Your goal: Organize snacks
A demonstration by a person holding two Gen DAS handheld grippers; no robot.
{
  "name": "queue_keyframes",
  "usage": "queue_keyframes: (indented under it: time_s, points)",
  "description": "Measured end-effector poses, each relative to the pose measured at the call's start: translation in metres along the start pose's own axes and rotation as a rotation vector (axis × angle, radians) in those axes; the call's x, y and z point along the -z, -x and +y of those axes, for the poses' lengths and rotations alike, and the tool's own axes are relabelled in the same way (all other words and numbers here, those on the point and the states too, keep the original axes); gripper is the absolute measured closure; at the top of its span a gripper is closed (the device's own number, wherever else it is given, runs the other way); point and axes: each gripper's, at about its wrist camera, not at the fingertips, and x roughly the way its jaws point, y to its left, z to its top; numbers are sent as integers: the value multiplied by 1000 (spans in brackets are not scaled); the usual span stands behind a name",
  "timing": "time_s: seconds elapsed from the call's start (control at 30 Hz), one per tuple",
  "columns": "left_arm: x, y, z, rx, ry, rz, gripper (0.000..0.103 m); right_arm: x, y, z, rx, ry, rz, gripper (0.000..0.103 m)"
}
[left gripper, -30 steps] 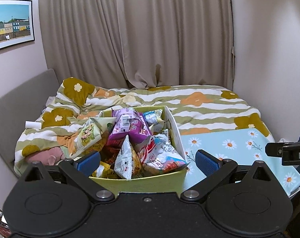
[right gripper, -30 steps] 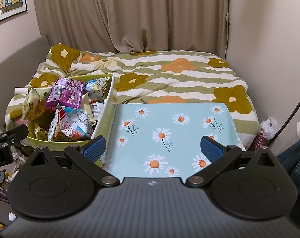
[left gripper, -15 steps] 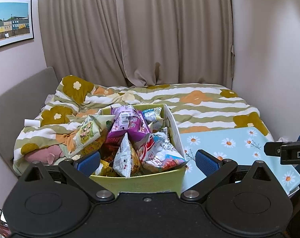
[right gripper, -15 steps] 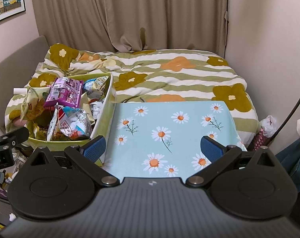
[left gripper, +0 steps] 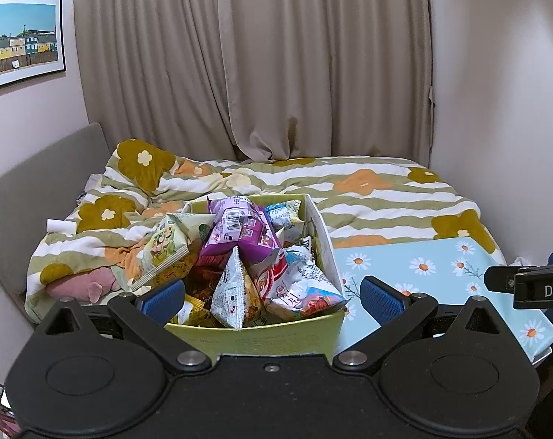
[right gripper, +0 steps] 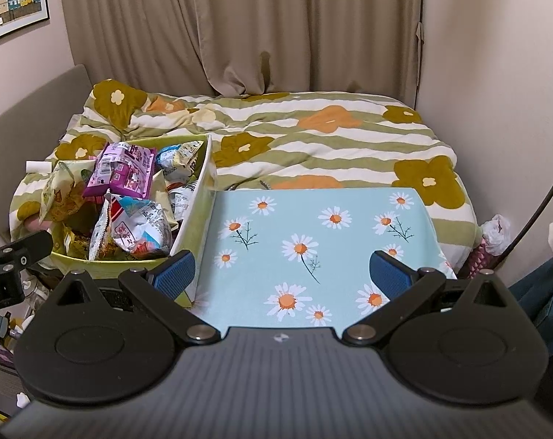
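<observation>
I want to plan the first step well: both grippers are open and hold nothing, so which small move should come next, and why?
Probably lower the left gripper onto the grey triangular packet standing on top near the front of the green box. It is the nearest, unburied snack, and the daisy board beside the box lies bare to receive it.

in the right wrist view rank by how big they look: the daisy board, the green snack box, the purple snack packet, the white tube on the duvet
1. daisy board
2. green snack box
3. purple snack packet
4. white tube

The tube lies farthest back, so its true size is unsure.
</observation>
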Motion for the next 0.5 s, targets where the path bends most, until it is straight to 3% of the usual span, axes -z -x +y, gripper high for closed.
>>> queue_keyframes:
  time_s: [0.5]
  points:
    - [1, -1, -1, -3, 1, -4, 0, 0, -1, 1, 1, 0, 0, 0]
